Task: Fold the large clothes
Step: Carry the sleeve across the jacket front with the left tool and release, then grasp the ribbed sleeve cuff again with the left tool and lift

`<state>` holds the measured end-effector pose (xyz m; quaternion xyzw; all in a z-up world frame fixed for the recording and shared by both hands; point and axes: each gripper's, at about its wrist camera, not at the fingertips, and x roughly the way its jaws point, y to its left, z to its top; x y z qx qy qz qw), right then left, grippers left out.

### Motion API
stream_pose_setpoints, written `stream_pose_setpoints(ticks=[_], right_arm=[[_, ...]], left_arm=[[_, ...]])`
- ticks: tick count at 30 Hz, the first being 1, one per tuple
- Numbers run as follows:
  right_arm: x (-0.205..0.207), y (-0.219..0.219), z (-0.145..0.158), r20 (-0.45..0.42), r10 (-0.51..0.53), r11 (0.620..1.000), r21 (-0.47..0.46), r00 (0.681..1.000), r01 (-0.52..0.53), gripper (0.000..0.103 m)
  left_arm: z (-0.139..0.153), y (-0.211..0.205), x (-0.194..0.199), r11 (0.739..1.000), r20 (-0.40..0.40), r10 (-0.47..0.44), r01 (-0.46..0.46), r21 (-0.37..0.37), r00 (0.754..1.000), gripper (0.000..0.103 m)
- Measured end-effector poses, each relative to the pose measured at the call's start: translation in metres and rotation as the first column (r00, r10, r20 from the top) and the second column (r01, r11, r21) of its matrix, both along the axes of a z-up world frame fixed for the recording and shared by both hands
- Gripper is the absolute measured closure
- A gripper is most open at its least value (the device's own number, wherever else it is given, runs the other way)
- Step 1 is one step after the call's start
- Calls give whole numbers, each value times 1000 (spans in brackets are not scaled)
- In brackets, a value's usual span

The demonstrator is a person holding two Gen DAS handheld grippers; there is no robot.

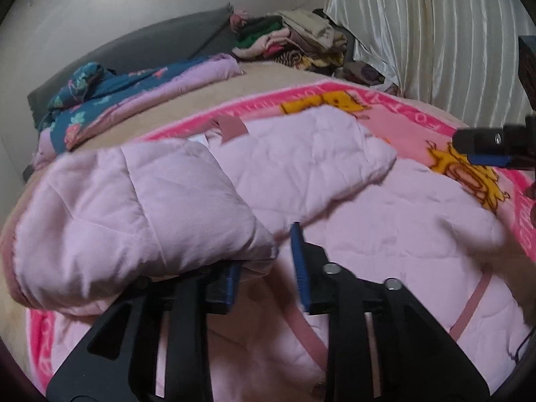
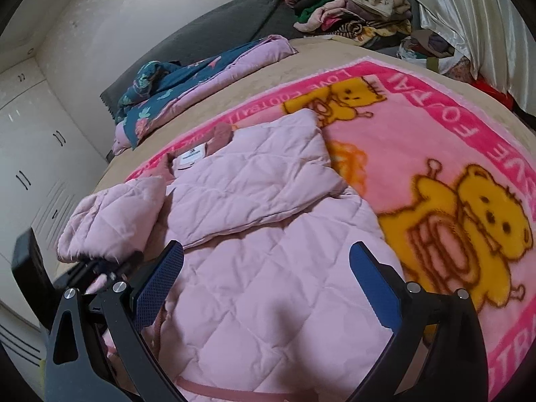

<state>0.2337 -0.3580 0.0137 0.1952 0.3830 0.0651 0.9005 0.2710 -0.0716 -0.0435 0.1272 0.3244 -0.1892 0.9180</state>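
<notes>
The left gripper (image 1: 268, 261) sits at lower centre of its view, its jaws apart with the sleeve (image 1: 140, 211) of the pink quilted jacket (image 2: 268, 234) draped over the left finger; whether it pinches the cloth I cannot tell. The right gripper (image 2: 268, 281), low in its own frame, is released, jaws spread wide above the jacket's body. The jacket lies on a pink bear-print blanket (image 2: 435, 154) covering the bed (image 2: 251, 80). A clothes pile (image 2: 355, 10) sits at upper right.

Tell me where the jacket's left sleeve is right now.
The sleeve sits on the left in both wrist views, draped over the left gripper above the pink quilted jacket, which lies on the bear blanket.
</notes>
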Motion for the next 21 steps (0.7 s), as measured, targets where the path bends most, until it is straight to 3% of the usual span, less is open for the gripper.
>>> stream_pose_setpoints(ticks=[1,3,6,8,11,12,15,17,18,21], right_arm=[[2,0,0,-4,2,1000,-4,1000,-2,4],[7,1,2,-10,10,1000,-21,1000,-10,4],[18,3,13,3,36,998,-45,999,-36,4],[22,2,22,19,31,997,-72,999,-30,4],[22,0,34,51,25,997,-78,998,-21,4],[20,1,35,56,22,997,-78,998,-17,4],[16,5,32,54,29,997,-67,998,-25,4],[14,8,30,49,37,998,-57,998,-34,4],[12,9,28,46,39,998,-53,998,-36,4],[8,13,26,43,46,998,-41,998,-44,4]], left_arm=[[0,-1,-2,1000,-1,-1,1,-1,1000,72],[-1,-3,-6,1000,-5,-5,5,-9,1000,56],[-2,-2,-12,999,-24,3,-5,-53,1000,49],[2,8,-17,991,-25,31,-34,-130,999,47],[14,28,-22,955,-44,98,-107,-275,994,34],[19,40,-24,923,-71,137,-153,-354,988,28],[23,68,-34,834,-128,235,-267,-483,964,24],[21,85,-42,769,-173,319,-361,-528,932,22],[19,97,-46,723,-205,373,-421,-548,905,19],[13,121,-57,631,-252,457,-511,-584,853,15]])
